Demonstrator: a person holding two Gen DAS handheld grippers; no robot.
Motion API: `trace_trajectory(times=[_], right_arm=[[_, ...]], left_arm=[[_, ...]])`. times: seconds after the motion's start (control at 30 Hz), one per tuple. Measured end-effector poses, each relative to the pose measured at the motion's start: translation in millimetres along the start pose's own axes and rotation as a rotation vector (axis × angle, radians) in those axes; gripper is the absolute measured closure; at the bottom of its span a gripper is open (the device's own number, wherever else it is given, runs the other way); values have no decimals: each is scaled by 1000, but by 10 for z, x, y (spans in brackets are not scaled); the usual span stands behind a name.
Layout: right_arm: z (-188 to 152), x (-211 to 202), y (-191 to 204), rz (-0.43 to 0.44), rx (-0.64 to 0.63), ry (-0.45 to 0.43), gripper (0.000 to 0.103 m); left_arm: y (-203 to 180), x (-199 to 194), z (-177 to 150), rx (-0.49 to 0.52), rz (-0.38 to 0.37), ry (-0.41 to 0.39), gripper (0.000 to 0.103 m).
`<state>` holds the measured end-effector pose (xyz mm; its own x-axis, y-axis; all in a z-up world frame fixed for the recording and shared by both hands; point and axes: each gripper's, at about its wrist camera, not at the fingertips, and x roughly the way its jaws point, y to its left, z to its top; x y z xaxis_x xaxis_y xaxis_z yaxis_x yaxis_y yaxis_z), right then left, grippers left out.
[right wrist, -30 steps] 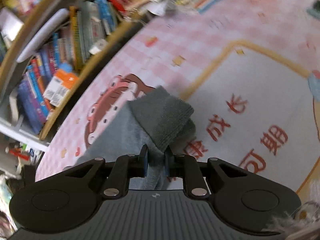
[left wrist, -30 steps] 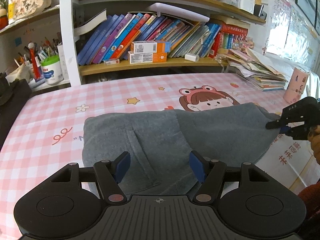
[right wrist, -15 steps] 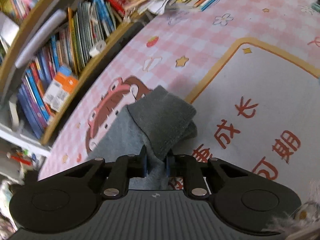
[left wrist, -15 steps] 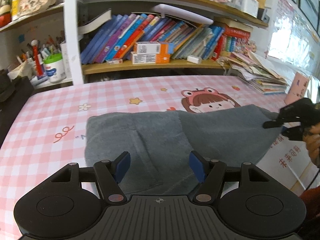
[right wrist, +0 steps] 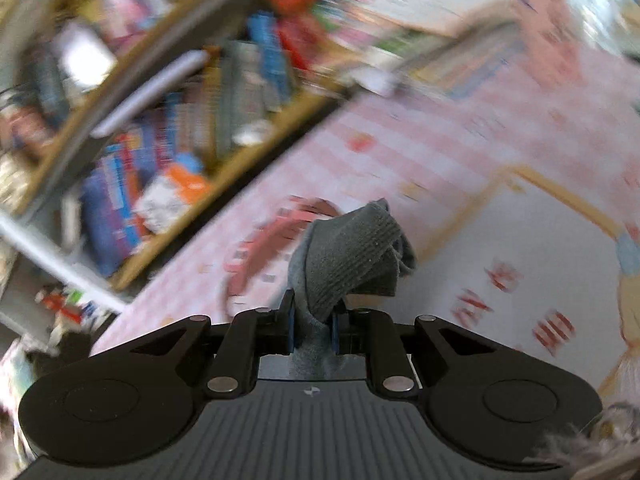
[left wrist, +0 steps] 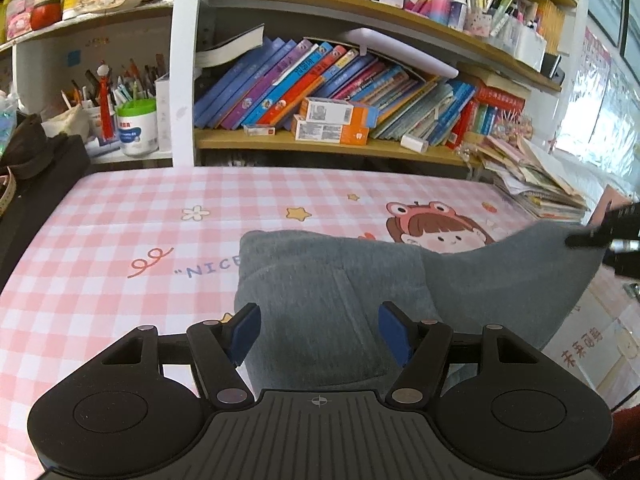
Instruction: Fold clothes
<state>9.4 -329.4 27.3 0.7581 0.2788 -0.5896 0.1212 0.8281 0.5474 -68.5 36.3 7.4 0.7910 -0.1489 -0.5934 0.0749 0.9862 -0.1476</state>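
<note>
Right gripper pinches the grey garment's ribbed cuff; left gripper hovers wide

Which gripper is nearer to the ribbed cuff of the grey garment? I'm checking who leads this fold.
Right. The right gripper is shut on the grey garment just behind its ribbed cuff. The left gripper is open over the other end.

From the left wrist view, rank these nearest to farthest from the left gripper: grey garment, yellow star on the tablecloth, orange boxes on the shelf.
1. Grey garment, right ahead of the left gripper.
2. Yellow star, past the garment on the tablecloth.
3. Orange boxes, on the shelf behind the table.
</note>
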Motion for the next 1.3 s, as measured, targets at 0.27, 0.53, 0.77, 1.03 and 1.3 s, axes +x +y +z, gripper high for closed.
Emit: trace_trajectory(times=[0.27, 0.53, 0.77, 1.03, 1.3], right_arm=[[-87, -119, 944, 166, -307, -9, 89], [-618, 10, 1745, 308, -686, 81, 88], [-1347, 282, 2057, 404, -1025, 233, 72], [-1233, 109, 1924, 513, -941, 227, 54], [-735, 259, 1277, 183, -614, 161, 43]], left_arm=[[190, -85, -33, -69, 22, -32, 37], [408, -244, -99, -132, 58, -57, 37], [573, -349, -147, -187, 89, -80, 37], [659, -410, -81, -248, 29, -148, 36], [297, -77, 176, -47, -110, -103, 37]])
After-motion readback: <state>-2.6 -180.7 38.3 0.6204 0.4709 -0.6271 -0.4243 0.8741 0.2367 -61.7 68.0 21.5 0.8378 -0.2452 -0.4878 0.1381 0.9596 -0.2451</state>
